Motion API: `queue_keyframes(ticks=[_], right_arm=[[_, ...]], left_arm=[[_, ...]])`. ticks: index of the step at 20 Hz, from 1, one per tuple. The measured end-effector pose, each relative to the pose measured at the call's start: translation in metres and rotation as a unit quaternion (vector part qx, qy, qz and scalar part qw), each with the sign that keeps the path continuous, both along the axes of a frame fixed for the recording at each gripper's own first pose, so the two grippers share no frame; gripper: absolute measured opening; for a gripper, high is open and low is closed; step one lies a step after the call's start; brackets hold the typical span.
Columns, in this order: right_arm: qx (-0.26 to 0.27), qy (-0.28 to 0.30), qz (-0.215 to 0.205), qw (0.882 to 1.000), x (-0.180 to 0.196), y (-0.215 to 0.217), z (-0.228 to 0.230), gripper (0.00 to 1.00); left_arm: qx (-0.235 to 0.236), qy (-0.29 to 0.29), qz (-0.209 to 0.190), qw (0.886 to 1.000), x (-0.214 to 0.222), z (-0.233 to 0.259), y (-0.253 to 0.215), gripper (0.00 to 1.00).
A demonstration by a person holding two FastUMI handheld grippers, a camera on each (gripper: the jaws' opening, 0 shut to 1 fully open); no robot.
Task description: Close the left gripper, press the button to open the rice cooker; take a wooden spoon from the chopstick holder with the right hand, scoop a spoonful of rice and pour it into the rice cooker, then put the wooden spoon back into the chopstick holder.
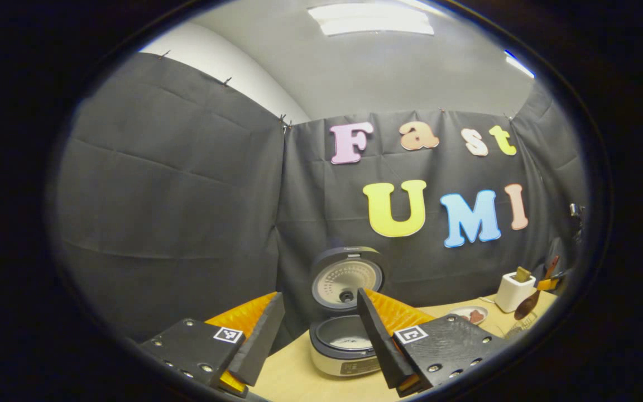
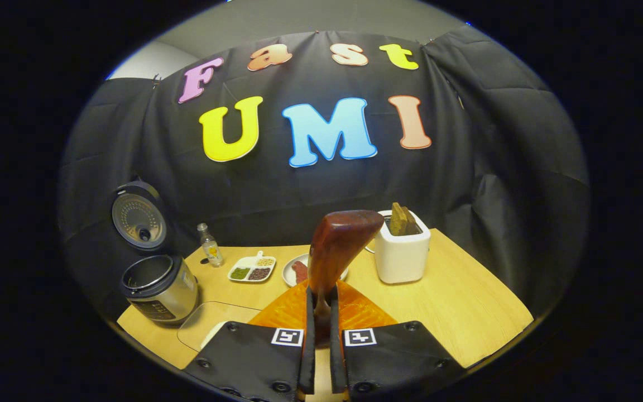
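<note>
In the left gripper view the rice cooker [image 1: 344, 340] stands on the wooden table straight ahead, its lid [image 1: 346, 278] raised and the inner pot showing. My left gripper [image 1: 320, 295] hangs open in front of it, holding nothing. My right gripper [image 2: 321, 296] is shut on the handle of a dark wooden spoon [image 2: 338, 245], which stands upright with the back of its bowl toward the camera, over the table's middle. The white chopstick holder [image 2: 402, 254] stands just right of the spoon with wooden utensils in it. At far left in the right gripper view is the open cooker [image 2: 159, 285].
A small glass bottle [image 2: 210, 245], a divided dish of grains [image 2: 252, 269] and a small plate [image 2: 299, 272] sit between cooker and holder. A clear shallow container [image 2: 210, 324] lies near the front edge. Black cloth walls close the table's back and sides.
</note>
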State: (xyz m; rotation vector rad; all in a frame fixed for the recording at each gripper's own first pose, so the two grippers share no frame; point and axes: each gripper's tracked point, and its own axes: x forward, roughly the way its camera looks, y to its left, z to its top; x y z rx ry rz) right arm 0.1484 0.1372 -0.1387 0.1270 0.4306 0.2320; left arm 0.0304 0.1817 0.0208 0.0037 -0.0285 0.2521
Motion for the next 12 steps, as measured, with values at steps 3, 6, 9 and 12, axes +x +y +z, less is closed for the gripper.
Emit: queue_keyframes(ticks=[3, 6, 9, 12], right_arm=[[0.004, -0.008, 0.030, 1.000, -0.003, 0.035, 0.005, 0.13], [0.003, -0.005, 0.055, 0.998, -0.008, 0.066, -0.001, 0.13], [-0.013, 0.003, 0.075, 0.997, -0.012, 0.090, -0.019, 0.13], [-0.050, 0.006, 0.087, 0.995, -0.016, 0.108, -0.043, 0.13]], left_arm=[[0.001, 0.003, 0.007, 1.000, -0.001, -0.004, 0.013, 0.80], [0.001, 0.007, 0.017, 1.000, -0.005, -0.008, 0.030, 0.80], [0.001, 0.012, 0.029, 1.000, -0.009, -0.013, 0.046, 0.80], [0.004, 0.016, 0.039, 0.999, -0.013, -0.018, 0.061, 0.80]])
